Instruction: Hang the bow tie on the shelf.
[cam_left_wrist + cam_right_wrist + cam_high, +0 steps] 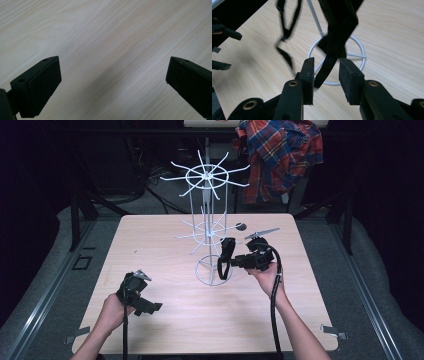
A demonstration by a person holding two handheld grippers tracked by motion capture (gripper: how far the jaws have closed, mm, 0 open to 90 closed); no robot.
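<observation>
Rack (207, 227): we see a white wire stand upright at mid-table, its ring base (359, 47) on the wood.
Strap (332, 57): a black band hangs from a lower arm of the rack, and in our high view it drapes just left of the right gripper (235, 261).
Right gripper (326, 75): we find its jaws a little apart; the strap hangs between them, close to the left pad, and the pads do not pinch it.
Left gripper (112, 77): our jaws stand wide over bare table (105, 37), nothing between them.
Left gripper place (137, 292): near the front left, well apart from the rack.
Shirt (280, 155): plaid, beyond the far edge.
</observation>
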